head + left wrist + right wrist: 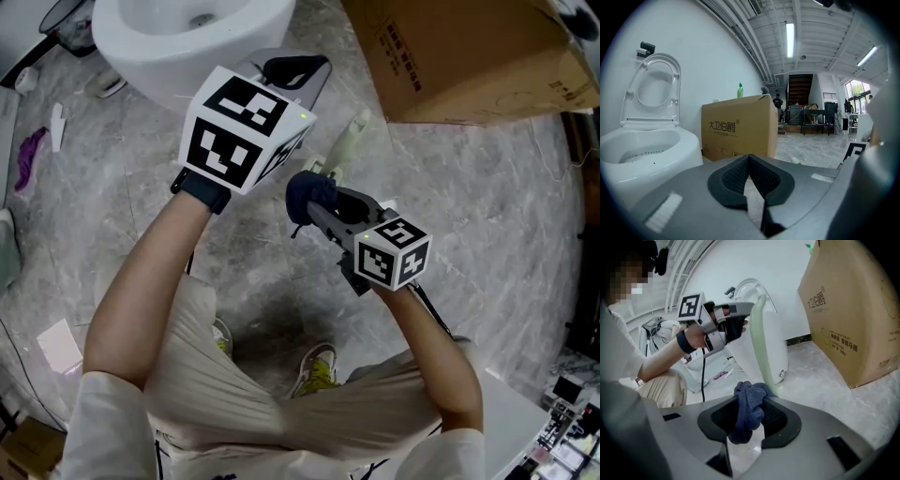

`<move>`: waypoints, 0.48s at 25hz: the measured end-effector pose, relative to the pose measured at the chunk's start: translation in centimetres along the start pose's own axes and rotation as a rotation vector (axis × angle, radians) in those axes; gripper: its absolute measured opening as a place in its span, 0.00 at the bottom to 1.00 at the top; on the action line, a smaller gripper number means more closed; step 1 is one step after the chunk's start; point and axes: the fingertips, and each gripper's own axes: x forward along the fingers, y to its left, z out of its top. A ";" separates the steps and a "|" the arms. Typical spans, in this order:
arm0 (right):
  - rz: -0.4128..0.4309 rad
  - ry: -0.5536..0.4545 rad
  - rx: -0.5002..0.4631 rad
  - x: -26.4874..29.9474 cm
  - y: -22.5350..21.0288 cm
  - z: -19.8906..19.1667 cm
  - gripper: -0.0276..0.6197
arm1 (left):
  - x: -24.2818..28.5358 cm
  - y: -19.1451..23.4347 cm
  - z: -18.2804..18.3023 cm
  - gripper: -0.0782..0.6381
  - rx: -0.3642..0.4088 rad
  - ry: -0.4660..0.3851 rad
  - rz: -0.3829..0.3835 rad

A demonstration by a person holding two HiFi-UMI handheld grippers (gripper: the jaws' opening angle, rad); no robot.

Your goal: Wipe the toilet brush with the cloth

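One white toilet (178, 47) stands at the far left, its bowl cut off by the top edge of the head view. There are two tools. The left tool (300, 70) comes next. In its own view its jaws are closed together with nothing seen between the pads. The right gripper view shows its tips against the top of the single toilet brush (759, 348), but whether they pinch it is unclear. The pale green handle stands nearly upright in front of the toilet, and its bristle end is hidden. The right tool (750, 399) is clamped on one dark blue cloth (749, 408), which is bunched against the handle's lower part. One cardboard box (469, 56) sits on the floor at the right, partly out of frame.
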 end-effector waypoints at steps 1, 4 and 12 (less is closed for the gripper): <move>0.006 -0.019 -0.012 -0.4 0.2 0.9 0.25 | 0.1 -0.1 0.1 0.10 0.000 -0.001 -0.001; 0.009 -0.069 -0.079 -1.7 0.3 3.6 0.25 | 0.4 -0.6 -0.1 0.10 -0.001 0.006 -0.015; 0.009 -0.216 -0.056 -5.1 -0.4 8.9 0.25 | 0.3 -0.9 -0.2 0.10 0.011 0.013 -0.024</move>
